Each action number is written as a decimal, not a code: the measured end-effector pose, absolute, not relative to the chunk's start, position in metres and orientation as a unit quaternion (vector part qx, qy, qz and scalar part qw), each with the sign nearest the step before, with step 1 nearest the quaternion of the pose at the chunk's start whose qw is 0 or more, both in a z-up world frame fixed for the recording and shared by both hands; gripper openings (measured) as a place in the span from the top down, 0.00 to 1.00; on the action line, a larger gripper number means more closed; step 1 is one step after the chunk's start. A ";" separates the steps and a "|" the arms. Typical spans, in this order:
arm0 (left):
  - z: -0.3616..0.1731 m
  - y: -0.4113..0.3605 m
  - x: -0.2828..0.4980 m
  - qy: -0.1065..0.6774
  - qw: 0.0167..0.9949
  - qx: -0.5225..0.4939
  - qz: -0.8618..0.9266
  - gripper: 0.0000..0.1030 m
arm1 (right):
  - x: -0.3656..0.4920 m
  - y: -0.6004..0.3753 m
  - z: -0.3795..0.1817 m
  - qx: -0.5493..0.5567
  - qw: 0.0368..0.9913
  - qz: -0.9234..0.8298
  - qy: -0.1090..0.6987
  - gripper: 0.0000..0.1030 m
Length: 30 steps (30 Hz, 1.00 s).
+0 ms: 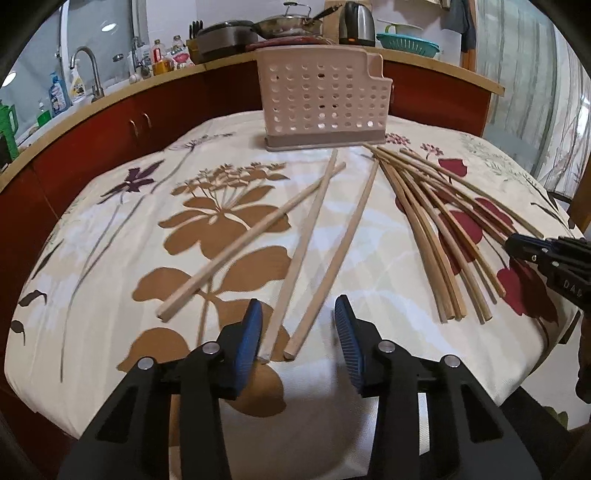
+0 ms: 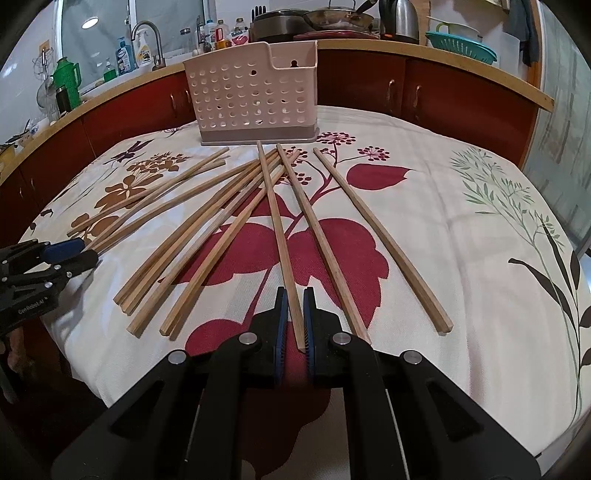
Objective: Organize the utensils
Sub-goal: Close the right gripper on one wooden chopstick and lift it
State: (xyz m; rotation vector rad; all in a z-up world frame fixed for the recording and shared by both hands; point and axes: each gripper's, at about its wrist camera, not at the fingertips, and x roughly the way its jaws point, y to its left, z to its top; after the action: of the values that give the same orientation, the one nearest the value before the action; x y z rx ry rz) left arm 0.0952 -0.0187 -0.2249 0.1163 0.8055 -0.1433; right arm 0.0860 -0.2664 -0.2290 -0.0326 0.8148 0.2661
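Several wooden chopsticks lie fanned out on a floral tablecloth in front of a beige perforated utensil holder (image 1: 321,99), which also shows in the right wrist view (image 2: 255,96). My left gripper (image 1: 298,310) is open, its blue pads on either side of the near ends of two pale chopsticks (image 1: 295,258). A third pale chopstick (image 1: 251,236) lies to the left. My right gripper (image 2: 295,299) is shut on the near end of a darker chopstick (image 2: 280,236) that lies on the cloth. Darker chopsticks (image 1: 443,229) lie bunched at the right.
The table (image 2: 480,221) has a rounded edge close on all sides. Behind it runs a red cabinet counter (image 2: 369,77) with a sink tap (image 2: 147,37), bottles, pans, a kettle (image 1: 356,24) and a teal colander (image 2: 461,48).
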 end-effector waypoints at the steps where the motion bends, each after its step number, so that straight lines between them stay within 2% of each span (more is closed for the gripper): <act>1: -0.222 -0.018 0.093 0.387 0.918 0.054 -0.070 0.60 | 0.086 -0.267 -0.229 -0.013 0.909 0.130 0.395 0.91; 6: -0.220 -0.025 0.089 0.383 0.917 0.063 -0.093 0.60 | 0.086 -0.267 -0.229 -0.012 0.909 0.130 0.395 0.91; 10: -0.227 -0.028 0.089 0.394 0.910 0.066 -0.113 0.67 | 0.086 -0.269 -0.228 -0.009 0.910 0.130 0.395 0.91; 23: -0.233 -0.028 0.087 0.394 0.908 0.080 -0.114 0.70 | 0.085 -0.269 -0.228 -0.008 0.910 0.130 0.393 0.91; 26: -0.233 -0.030 0.086 0.393 0.909 0.083 -0.114 0.74 | 0.082 -0.267 -0.228 -0.014 0.911 0.129 0.391 0.92; 30: -0.233 -0.032 0.083 0.387 0.911 0.088 -0.110 0.87 | 0.074 -0.266 -0.230 -0.020 0.913 0.130 0.385 0.93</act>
State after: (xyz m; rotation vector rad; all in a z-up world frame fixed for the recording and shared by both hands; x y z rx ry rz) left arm 0.0828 -0.0324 -0.2334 0.1806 0.7967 -0.2275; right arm 0.0742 -0.2655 -0.2300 -0.0420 0.7932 0.2674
